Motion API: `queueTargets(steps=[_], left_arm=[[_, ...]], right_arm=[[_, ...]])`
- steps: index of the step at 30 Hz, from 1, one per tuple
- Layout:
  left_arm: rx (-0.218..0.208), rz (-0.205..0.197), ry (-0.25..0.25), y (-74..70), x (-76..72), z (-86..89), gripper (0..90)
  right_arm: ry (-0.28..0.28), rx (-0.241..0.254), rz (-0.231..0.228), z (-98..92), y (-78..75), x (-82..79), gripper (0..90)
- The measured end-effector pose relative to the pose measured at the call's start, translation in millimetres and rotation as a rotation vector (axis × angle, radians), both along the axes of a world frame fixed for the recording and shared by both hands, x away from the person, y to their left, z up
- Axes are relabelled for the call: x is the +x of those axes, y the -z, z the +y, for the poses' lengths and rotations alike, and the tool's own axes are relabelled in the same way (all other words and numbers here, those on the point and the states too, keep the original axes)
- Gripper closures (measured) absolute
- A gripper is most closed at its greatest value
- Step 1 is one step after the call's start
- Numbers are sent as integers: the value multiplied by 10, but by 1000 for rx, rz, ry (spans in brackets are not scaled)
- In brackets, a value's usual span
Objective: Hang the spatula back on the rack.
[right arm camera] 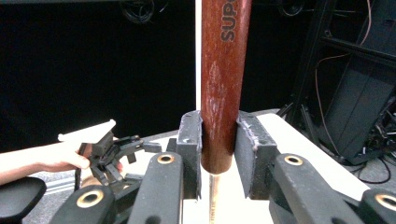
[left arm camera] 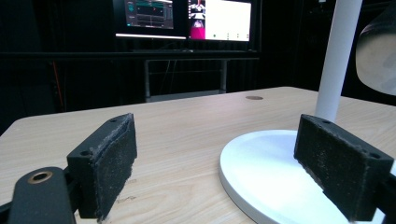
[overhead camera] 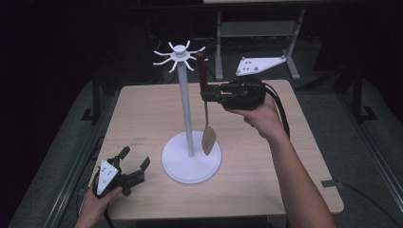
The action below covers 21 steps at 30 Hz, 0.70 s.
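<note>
Right gripper [right arm camera: 217,154] clamps spatula's glossy reddish wooden handle [right arm camera: 223,79]

Both forearms are bare, with no sleeves in sight. Each hand carries a black two-jaw tool: the left tool [overhead camera: 134,169] and the right tool [overhead camera: 209,93]. Each is topped by a pale grey three-cornered plate dotted with small dark screws. The jaws end in flat, rough black pads [left arm camera: 114,161], their linkage arms pinned with brass-coloured rivets [right arm camera: 165,159]. A black cable [overhead camera: 281,111] trails from the right tool.
</note>
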<state>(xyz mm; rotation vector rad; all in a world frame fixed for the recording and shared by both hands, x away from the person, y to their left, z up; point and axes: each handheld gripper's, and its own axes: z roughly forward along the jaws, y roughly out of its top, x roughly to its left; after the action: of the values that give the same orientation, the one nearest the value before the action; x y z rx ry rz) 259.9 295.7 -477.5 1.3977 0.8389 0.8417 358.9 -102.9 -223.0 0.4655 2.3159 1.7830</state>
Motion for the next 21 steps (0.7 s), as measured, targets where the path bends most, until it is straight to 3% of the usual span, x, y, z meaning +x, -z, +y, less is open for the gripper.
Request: queueTargets(steps=[9, 21], left_arm=[[-1, -1, 0, 0, 0, -2, 127], [-2, -1, 0, 1, 1, 0, 127]], right_arm=[[43, -2, 4, -134, 47, -58, 565], [114, -41, 54, -369, 315, -83, 409]])
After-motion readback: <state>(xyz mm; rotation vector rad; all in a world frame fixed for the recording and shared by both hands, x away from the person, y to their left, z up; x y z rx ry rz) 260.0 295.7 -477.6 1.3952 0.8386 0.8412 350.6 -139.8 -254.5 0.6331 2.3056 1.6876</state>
